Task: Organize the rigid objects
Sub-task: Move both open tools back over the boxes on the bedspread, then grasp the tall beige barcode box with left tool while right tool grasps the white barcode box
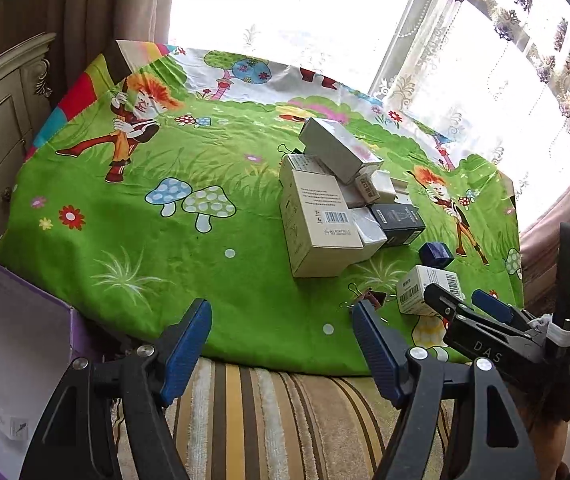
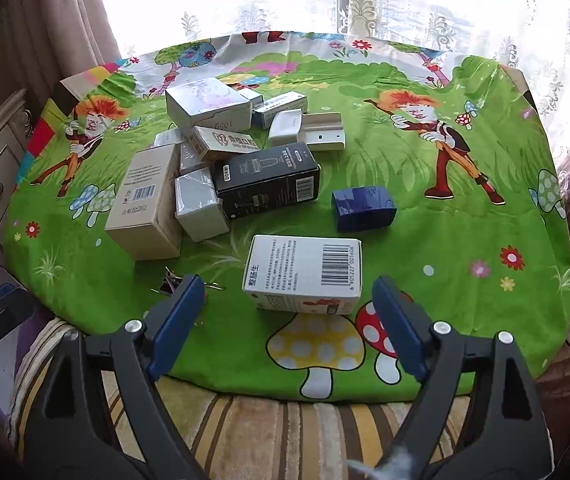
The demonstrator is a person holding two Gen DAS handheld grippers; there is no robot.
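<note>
Cartons, assorted, on a worktop (image 2: 465,240) draped in a green cartoon-print cloth. Item nearest: white barcoded carton (image 2: 305,274), lying flat, apart from the rest, just ahead of the right tool (image 2: 287,322), whose blue pads stand spread with nothing between them. Beyond it: small blue box (image 2: 363,208), alone; black carton (image 2: 267,184) and tall cream carton (image 2: 147,208) in a leaning heap with several white and grey boxes, some resting on one another. Binder clips (image 2: 175,282) sit near the worktop's front edge beside the right tool's left pad. Left tool (image 1: 281,340): released, empty, over the front edge, well clear of the heap. Purple-sided open box (image 1: 13,340) at far left in the left wrist view, probably the receiving container. Handling note: the white carton appears the likely first pick; straddle its shorter sides squarely, lower until the pads bracket its walls, clench evenly, and avoid catching cloth or clips.
</note>
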